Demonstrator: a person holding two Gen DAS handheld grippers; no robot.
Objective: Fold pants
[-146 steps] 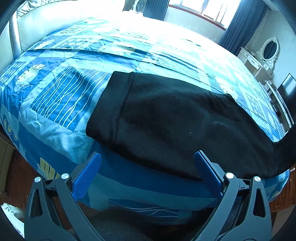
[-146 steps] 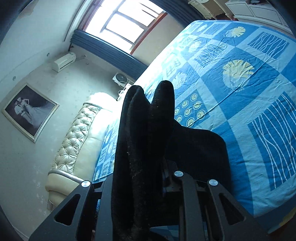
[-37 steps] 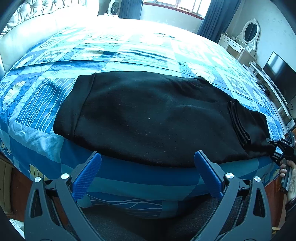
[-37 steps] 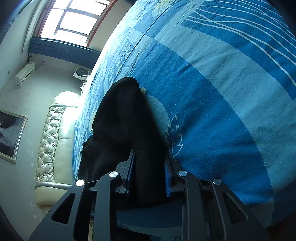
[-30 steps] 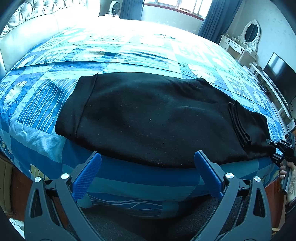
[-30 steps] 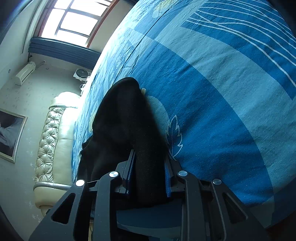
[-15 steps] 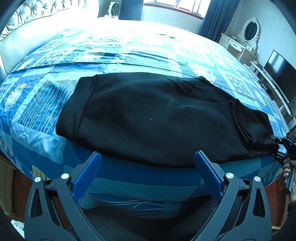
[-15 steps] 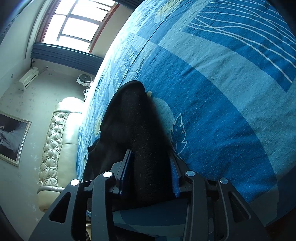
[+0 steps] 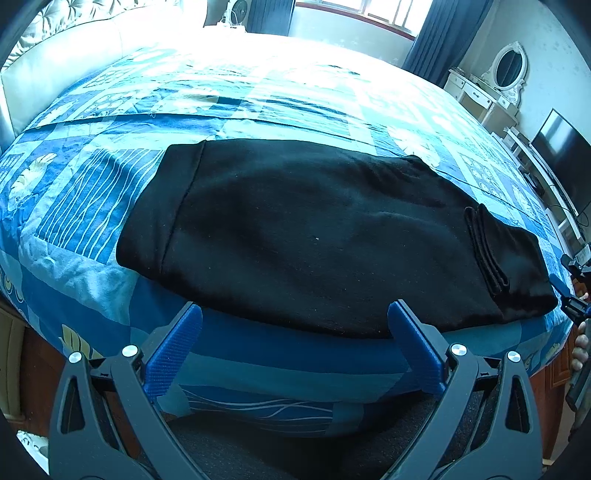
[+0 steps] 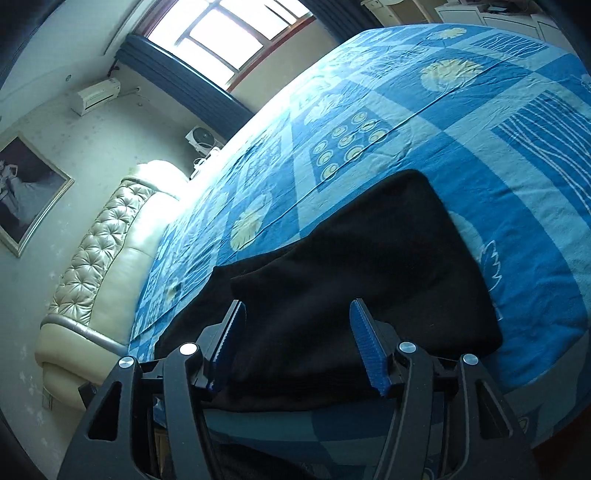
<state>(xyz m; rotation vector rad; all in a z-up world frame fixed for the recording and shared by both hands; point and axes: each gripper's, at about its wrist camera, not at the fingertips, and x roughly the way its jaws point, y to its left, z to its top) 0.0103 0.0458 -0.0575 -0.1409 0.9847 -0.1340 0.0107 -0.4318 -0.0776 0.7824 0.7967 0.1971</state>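
Black pants [image 9: 314, 236] lay flat across the middle of the frame on a blue patterned bedspread [image 9: 88, 206], waistband toward the left, folded leg ends stacked toward the right. Left gripper [image 9: 291, 336] at the bottom of the frame, jaws spread wide and empty, tips just short of the near edge of the cloth. Right gripper [image 10: 297, 332] at the lower middle of its own view, jaws opening, blue pads [image 10: 364, 343] apart on either side of the pants [image 10: 354, 280] end, not pressing it. Cream tufted headboard [image 10: 99, 266] at the left, window [image 10: 229, 33] at the top.
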